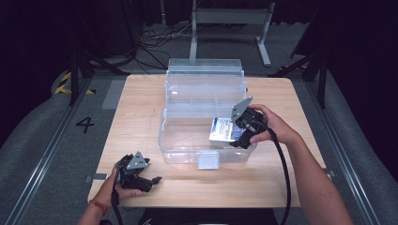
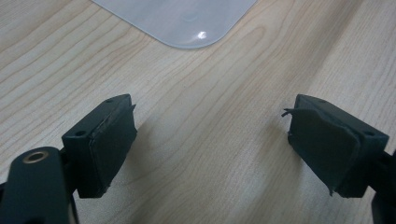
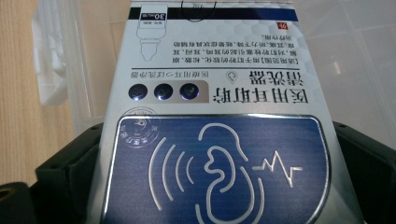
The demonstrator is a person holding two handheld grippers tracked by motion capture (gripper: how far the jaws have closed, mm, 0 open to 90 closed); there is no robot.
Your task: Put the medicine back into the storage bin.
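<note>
One clear plastic bin (image 1: 206,126) sat on the wooden surface (image 1: 141,103). The right gripper (image 1: 241,136) was clamped on one blue-and-white box (image 1: 224,130), held over the bin's right end. The left gripper (image 1: 152,180) rested spread and empty near the surface's front-left edge.

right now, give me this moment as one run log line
right gripper: shut on blue-and-white box, over clear bin | left gripper: open, holding nothing, over table

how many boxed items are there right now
1: a blue and white carton held in the right tongs over the clear plastic bin. None visible elsewhere.
</note>
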